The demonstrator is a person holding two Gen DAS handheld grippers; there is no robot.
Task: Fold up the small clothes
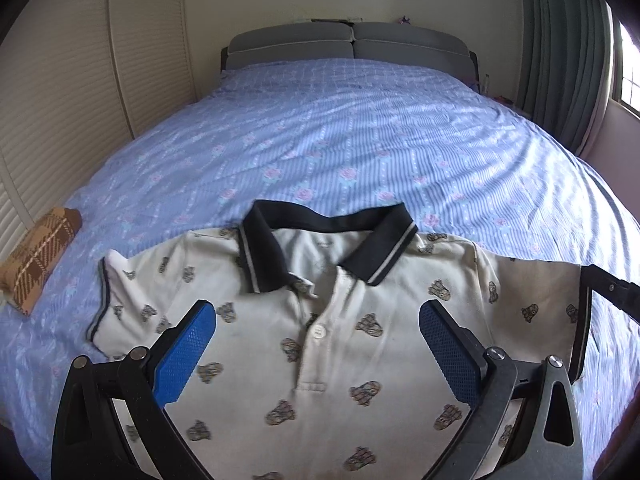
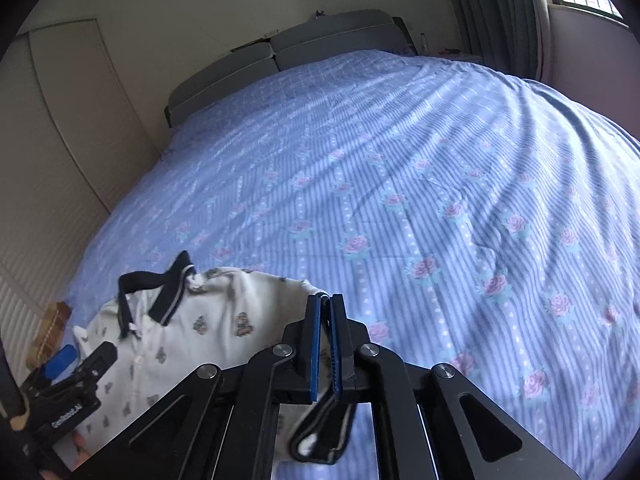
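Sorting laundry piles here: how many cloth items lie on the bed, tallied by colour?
Cream with dark collar: 1, the polo shirt, one sleeve pinched in the right gripper
Brown plaid: 1, the folded cloth near the bed's left edge
Total: 2

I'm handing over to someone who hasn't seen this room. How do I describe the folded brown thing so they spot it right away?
Start from the bed with the blue floral sheet. On its near part lies the cream polo shirt with a black collar; look past the shirt's sleeve toward the louvred wardrobe side. There, at the sheet's edge, lies the folded plaid cloth, the only brown, checked item, apart from the shirt.
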